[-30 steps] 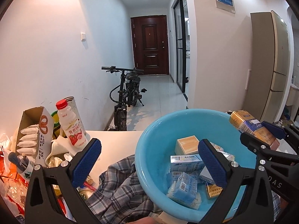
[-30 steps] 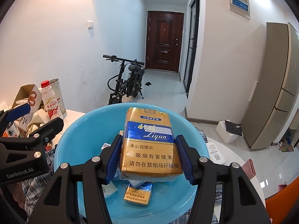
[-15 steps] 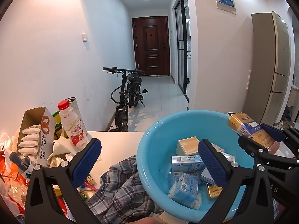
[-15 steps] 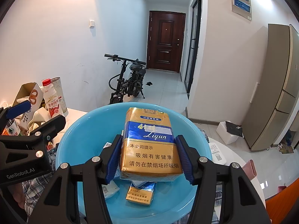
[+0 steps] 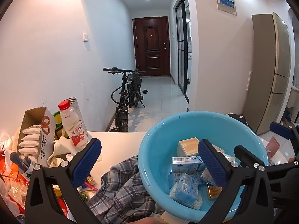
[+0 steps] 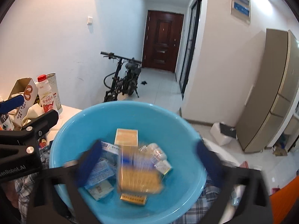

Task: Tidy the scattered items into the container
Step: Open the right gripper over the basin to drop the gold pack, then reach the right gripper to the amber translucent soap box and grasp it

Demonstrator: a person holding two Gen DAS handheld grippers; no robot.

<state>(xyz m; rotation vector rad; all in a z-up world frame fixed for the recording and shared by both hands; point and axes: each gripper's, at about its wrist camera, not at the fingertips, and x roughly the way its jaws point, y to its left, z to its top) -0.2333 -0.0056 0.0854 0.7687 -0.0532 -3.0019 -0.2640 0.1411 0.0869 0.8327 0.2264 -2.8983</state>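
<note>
A light blue basin [image 5: 158, 149] [image 6: 177, 123] sits on the table and holds several small boxes, among them pale blue cartons [image 5: 186, 189] and a beige box [image 5: 187, 146]. My right gripper [image 6: 149, 160] is open above the basin. The gold and blue cigarette carton [image 6: 139, 173] is blurred between its spread fingers, falling into the basin. My left gripper [image 5: 149, 160] is open and empty, its right finger [image 5: 212, 161] over the basin, its left finger [image 5: 86, 159] over the clutter.
A plaid shirt [image 5: 119, 188] lies left of the basin. Further left stand a red-capped drink bottle [image 5: 73, 124], an open cardboard box of packets [image 5: 35, 134], a tin and orange wrappers [image 5: 11, 179]. A bike [image 5: 129, 95] stands in the hallway behind.
My right gripper has opened and let go of the gold carton, which now drops blurred into the basin. My left gripper stays open in about the same place.
</note>
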